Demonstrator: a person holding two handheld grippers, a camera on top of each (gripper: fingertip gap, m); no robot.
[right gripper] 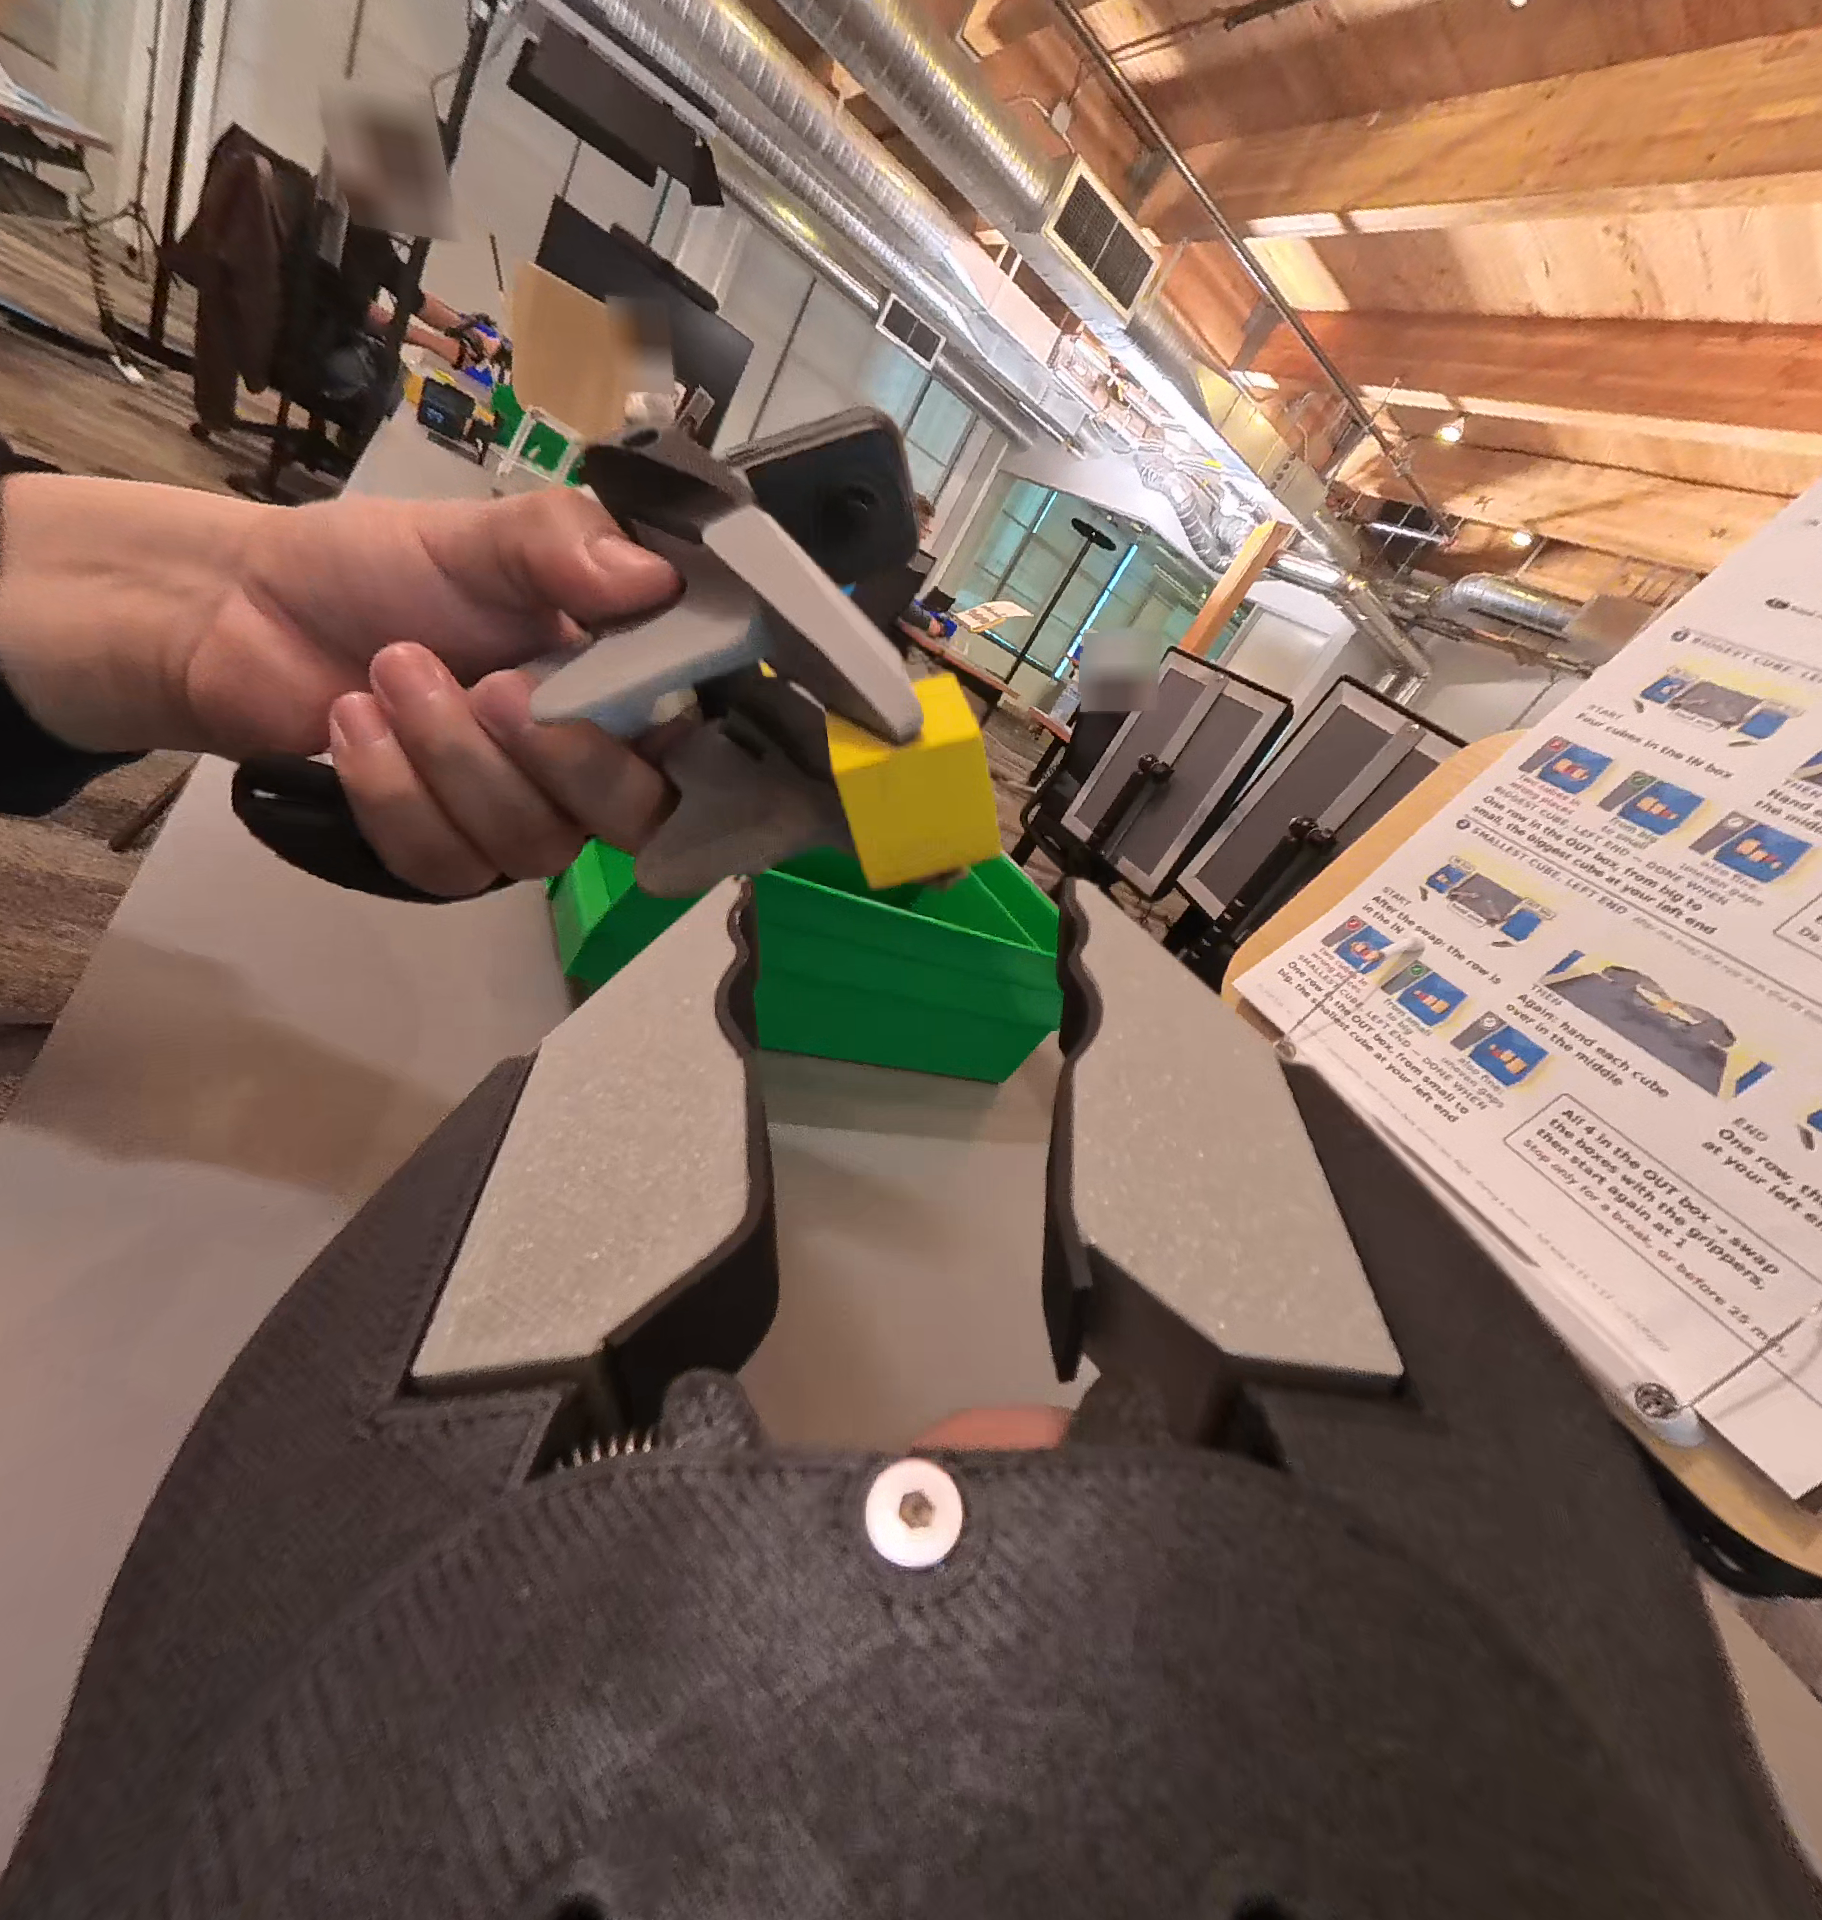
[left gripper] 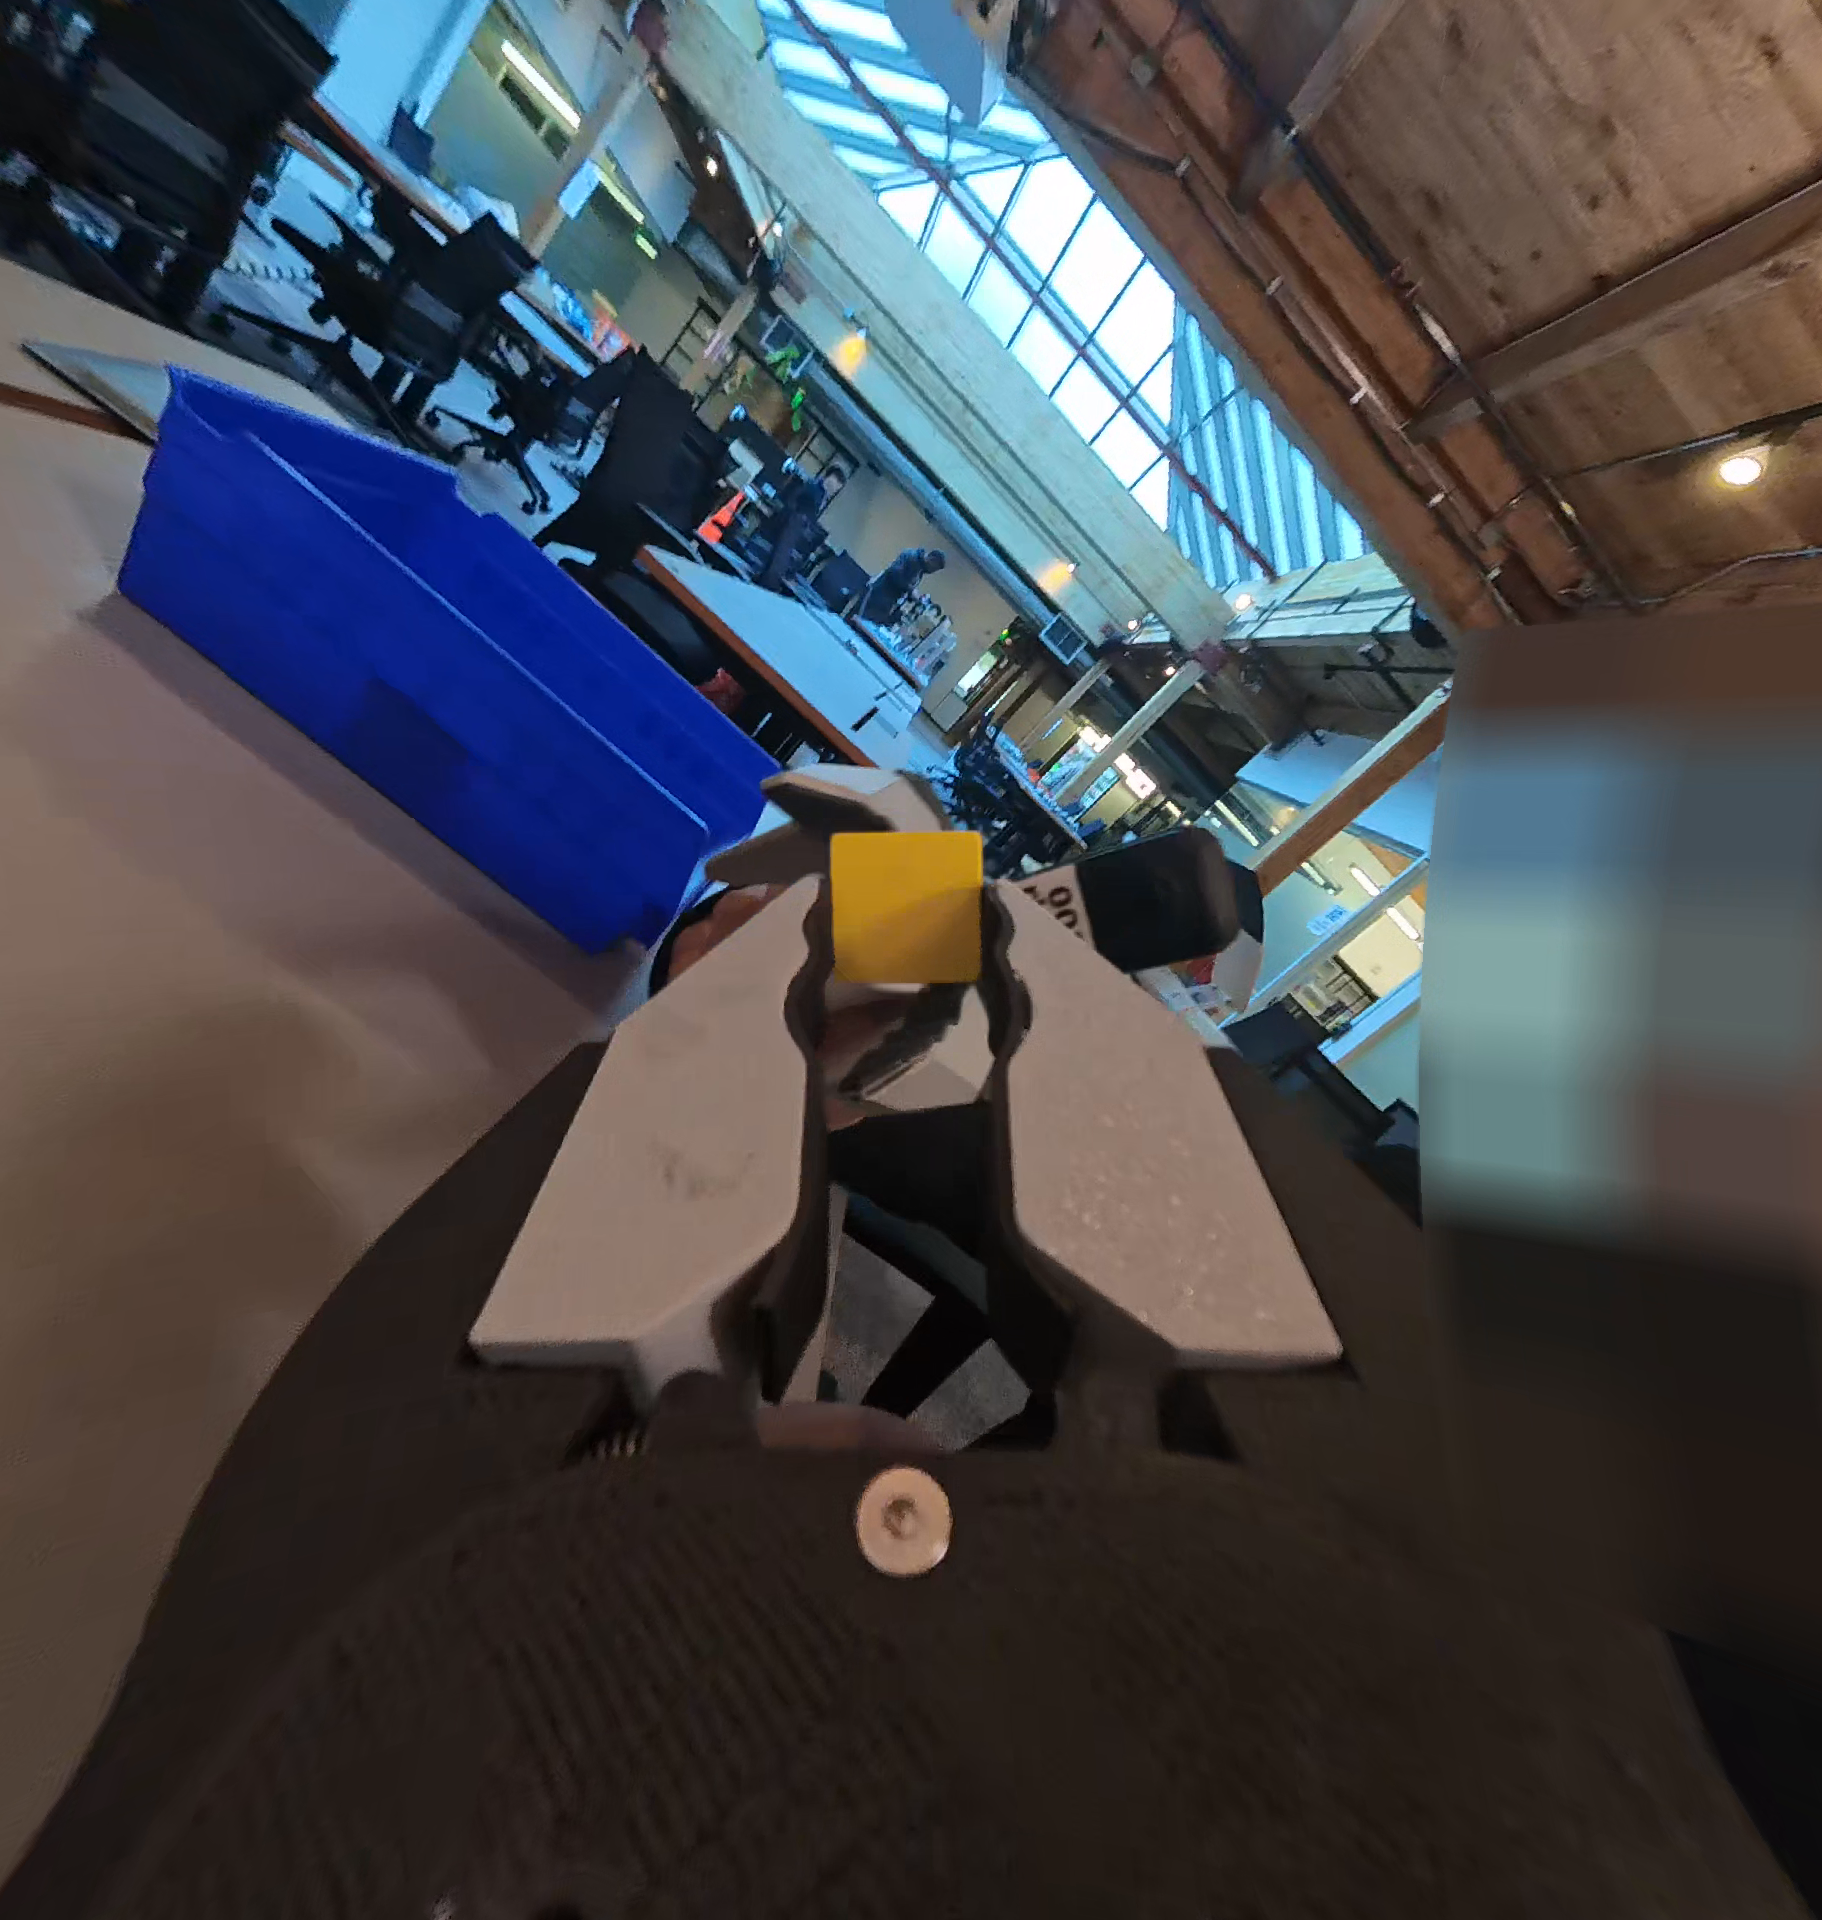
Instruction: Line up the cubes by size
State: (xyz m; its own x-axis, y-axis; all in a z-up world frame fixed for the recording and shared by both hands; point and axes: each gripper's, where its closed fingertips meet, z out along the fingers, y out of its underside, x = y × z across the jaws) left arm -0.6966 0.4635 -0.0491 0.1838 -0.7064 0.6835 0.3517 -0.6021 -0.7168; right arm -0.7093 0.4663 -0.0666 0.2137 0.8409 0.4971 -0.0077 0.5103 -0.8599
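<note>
**Yellow cube held aloft for a mid-air handover**

Grey fingers of the right gripper point(right gripper: 902, 966) gaped wide in the foreground, gripping nothing, the gap aimed at the yellow cube point(right gripper: 912, 795) just beyond and above the tips. That cube sat pinched between the fingers of the left gripper point(left gripper: 905, 914), closed tight on two opposite faces, so the other sides stayed free, presumably for the second gripper to take. A hand point(right gripper: 387, 665) squeezed the left tool's handle, holding the cube up in the air above the table point(right gripper: 211, 1091). Farther off, a green bin point(right gripper: 902, 997) waited on the right gripper's side; a blue bin point(left gripper: 398, 665) sat far left. Beside the right gripper hung an instruction sheet point(right gripper: 1572, 1039).
</note>
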